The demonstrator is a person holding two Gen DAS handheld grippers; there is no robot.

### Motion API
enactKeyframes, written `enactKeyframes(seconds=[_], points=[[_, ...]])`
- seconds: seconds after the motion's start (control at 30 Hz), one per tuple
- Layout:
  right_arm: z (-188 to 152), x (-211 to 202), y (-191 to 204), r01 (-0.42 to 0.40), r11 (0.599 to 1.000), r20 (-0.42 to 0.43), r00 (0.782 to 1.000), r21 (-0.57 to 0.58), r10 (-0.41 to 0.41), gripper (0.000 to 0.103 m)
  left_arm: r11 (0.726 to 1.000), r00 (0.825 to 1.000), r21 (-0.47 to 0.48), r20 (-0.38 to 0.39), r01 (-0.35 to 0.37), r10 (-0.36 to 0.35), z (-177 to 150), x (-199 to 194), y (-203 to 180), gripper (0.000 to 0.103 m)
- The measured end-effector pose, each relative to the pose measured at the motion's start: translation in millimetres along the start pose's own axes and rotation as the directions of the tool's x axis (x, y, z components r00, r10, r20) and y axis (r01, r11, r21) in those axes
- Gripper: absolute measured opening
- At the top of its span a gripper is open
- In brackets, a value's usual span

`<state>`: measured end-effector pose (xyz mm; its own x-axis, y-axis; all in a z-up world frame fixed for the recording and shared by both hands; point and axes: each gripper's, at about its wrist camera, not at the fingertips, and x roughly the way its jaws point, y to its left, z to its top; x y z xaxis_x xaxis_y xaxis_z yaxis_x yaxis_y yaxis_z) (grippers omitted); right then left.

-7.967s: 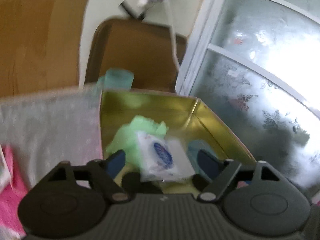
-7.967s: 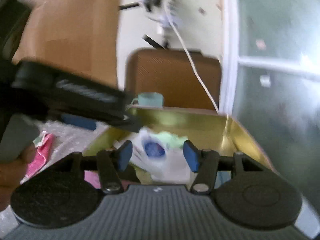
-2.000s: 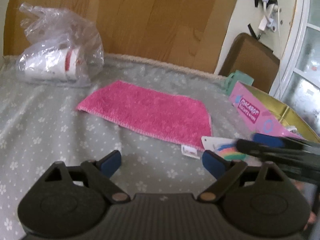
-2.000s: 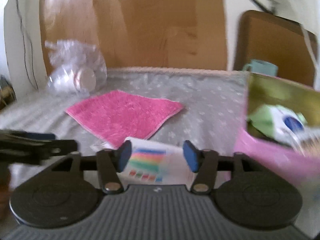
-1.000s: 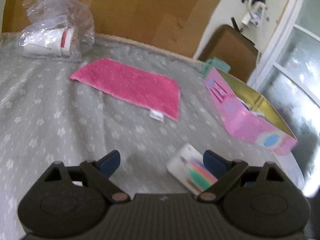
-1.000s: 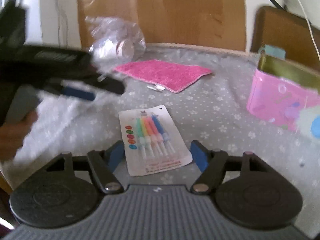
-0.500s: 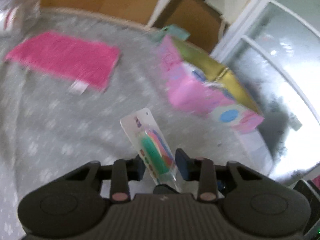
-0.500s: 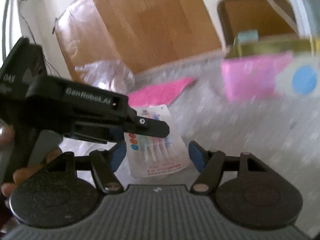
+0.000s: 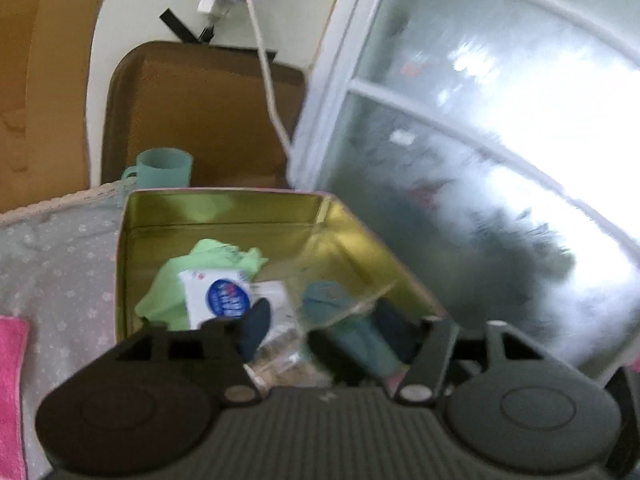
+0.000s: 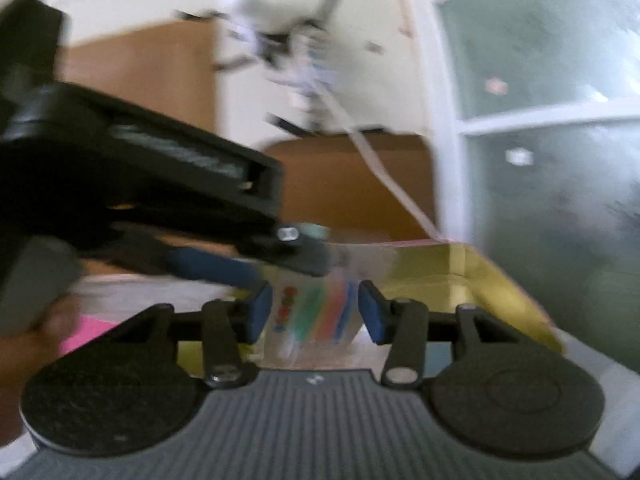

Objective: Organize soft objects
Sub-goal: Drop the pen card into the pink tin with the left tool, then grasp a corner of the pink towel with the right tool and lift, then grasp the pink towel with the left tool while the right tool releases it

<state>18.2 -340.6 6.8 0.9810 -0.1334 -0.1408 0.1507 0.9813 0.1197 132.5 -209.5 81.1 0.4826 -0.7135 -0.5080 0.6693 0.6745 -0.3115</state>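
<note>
Left wrist view: the left gripper (image 9: 320, 330) hangs over the gold-lined tin (image 9: 224, 212), fingers spread; the clear candle pack (image 9: 340, 300) lies loose between them, apparently inside the tin beside a green cloth (image 9: 168, 288).

Right wrist view: the right gripper (image 10: 314, 312) is spread, touching nothing, the blurred candle pack beyond it.

**Room corner by frosted window**

Cream wall (image 9: 280, 4) behind, with a white plug and cable (image 9: 264, 64) hanging down it. Frosted glass window (image 9: 500, 128) in a white frame on the right, bright daylight washing it out. Brown chair back (image 9: 200, 116) stands against the wall. Wooden panel (image 9: 36, 80) at far left. Grey flower-print tablecloth (image 9: 56, 264) covers the table. Right wrist view blurred.
</note>
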Motion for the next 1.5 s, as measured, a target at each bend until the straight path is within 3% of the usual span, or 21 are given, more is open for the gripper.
enactKeyframes(seconds=[0.07,0.1,0.23,0.3,0.4,0.47,0.53,0.6,0.63,0.67,0.73,0.8,0.83,0.87,0.93,0.97,1.0,1.1,1.27,1.4,1.5], points=[[-5,6,-12,0.109,0.994,-0.029,0.994,0.011,-0.109,0.062,0.998,0.998,0.019,-0.019,-0.064,0.065,0,18,-6,0.062],[-8,1,-20,0.11,0.993,-0.027,0.994,0.047,-0.109,0.062,0.995,0.995,0.029,-0.017,-0.095,0.096,-2,18,-5,0.064],[-16,-21,-9,0.028,0.996,-0.003,1.0,0.082,-0.028,0.062,0.989,0.987,-0.036,0.068,-0.144,0.146,-20,-42,42,0.08],[-16,-28,19,-0.041,0.998,0.009,0.999,0.045,0.04,0.062,0.966,0.959,-0.06,0.117,-0.252,0.257,-36,-82,77,0.08],[-10,-21,67,-0.193,0.981,-0.028,0.981,0.013,0.193,0.063,0.868,0.864,-0.136,0.106,-0.477,0.492,-71,-136,139,0.08],[-11,-12,100,-0.3,0.954,-0.082,0.95,0.013,0.3,0.064,0.77,0.78,-0.205,0.047,-0.605,0.625,-100,-164,185,0.08],[-13,-1,141,-0.402,0.915,-0.163,0.903,0.003,0.397,0.067,0.657,0.682,-0.26,-0.009,-0.708,0.731,-132,-187,224,0.08],[-24,19,193,-0.459,0.886,-0.271,0.863,-0.067,0.427,0.072,0.584,0.622,-0.297,-0.046,-0.756,0.782,-156,-202,250,0.079],[-29,27,208,-0.464,0.88,-0.295,0.858,-0.096,0.421,0.073,0.563,0.609,-0.322,-0.056,-0.761,0.791,-167,-208,260,0.075],[-37,42,229,-0.459,0.879,-0.328,0.857,-0.133,0.397,0.079,0.554,0.607,-0.347,-0.058,-0.757,0.793,-177,-212,267,0.079],[-49,69,252,-0.42,0.893,-0.376,0.863,-0.164,0.337,0.085,0.58,0.648,-0.423,-0.023,-0.696,0.761,-185,-221,274,0.084],[-55,100,264,-0.392,0.901,-0.428,0.857,-0.185,0.285,0.086,0.6,0.649,-0.446,0.054,-0.664,0.759,-189,-227,269,0.084],[-56,114,269,-0.392,0.902,-0.476,0.838,-0.182,0.268,0.085,0.603,0.653,-0.448,0.056,-0.66,0.755,-190,-226,269,0.084],[-57,119,270,-0.403,0.905,-0.488,0.823,-0.139,0.291,0.076,0.613,0.664,-0.447,0.056,-0.651,0.746,-191,-225,269,0.084],[-54,128,272,-0.404,0.904,-0.484,0.825,-0.141,0.293,0.042,0.623,0.671,-0.448,0.065,-0.642,0.739,-192,-227,270,0.084],[-54,123,271,-0.42,0.899,-0.491,0.814,-0.127,0.31,0.015,0.623,0.673,-0.449,0.063,-0.641,0.737,-190,-227,271,0.084],[-54,119,272,-0.426,0.897,-0.499,0.807,-0.122,0.315,0.01,0.625,0.677,-0.45,0.06,-0.638,0.734,-190,-226,271,0.084],[-62,83,270,-0.442,0.875,-0.477,0.823,-0.196,0.309,0.008,0.627,0.683,-0.456,0.054,-0.632,0.728,-189,-230,275,0.084],[-68,16,221,-0.477,0.866,-0.471,0.805,-0.15,0.362,0.008,0.626,0.682,-0.445,0.045,-0.64,0.73,-184,-228,280,0.084],[-73,-55,156,-0.435,0.886,-0.435,0.837,-0.16,0.332,0.008,0.642,0.686,-0.401,0.042,-0.654,0.726,-183,-223,273,0.084],[-79,-102,108,-0.355,0.915,-0.39,0.883,-0.189,0.262,0.009,0.657,0.69,-0.329,0.022,-0.678,0.723,-178,-212,263,0.081]])
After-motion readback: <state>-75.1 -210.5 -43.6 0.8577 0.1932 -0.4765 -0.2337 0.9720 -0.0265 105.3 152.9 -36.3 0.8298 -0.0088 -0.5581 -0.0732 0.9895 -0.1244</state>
